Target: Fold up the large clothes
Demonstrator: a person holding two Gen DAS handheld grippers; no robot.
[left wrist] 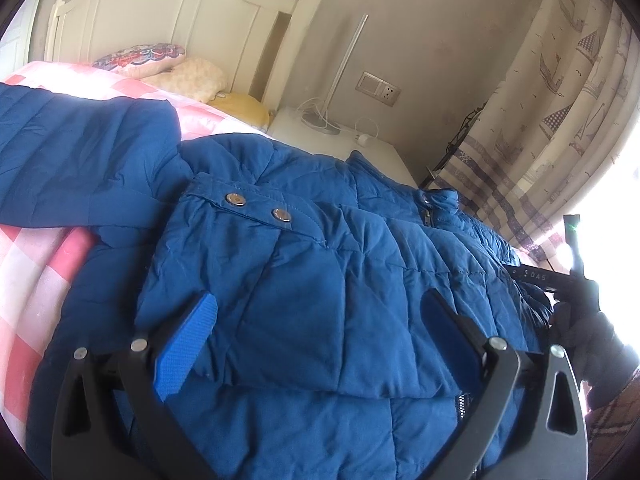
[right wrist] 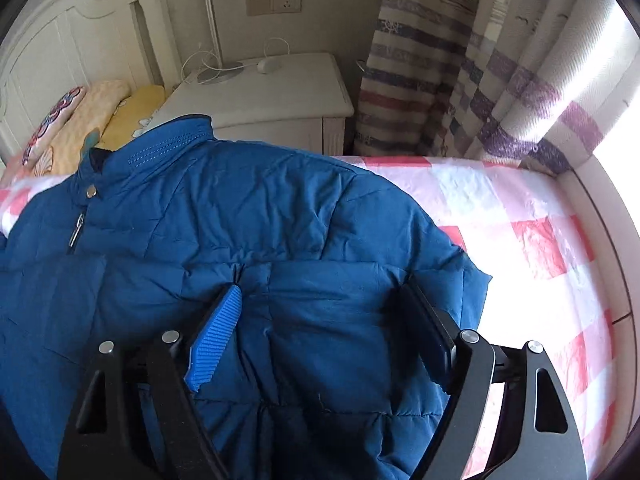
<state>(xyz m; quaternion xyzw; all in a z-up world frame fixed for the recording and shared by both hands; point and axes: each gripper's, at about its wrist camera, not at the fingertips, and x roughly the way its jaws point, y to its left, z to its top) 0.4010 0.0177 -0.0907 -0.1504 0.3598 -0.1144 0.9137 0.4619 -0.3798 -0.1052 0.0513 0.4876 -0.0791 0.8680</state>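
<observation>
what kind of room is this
Most likely a bedroom: a bed with a white headboard and pillows, a nightstand beside it, and a curtain.

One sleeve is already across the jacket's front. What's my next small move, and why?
Probably move the left gripper up to the other sleeve, which lies spread out on the checked bedspread, and pinch it to fold it in. Both grippers look open, gripping nothing: the right gripper hovers over the folded sleeve on the jacket.
</observation>
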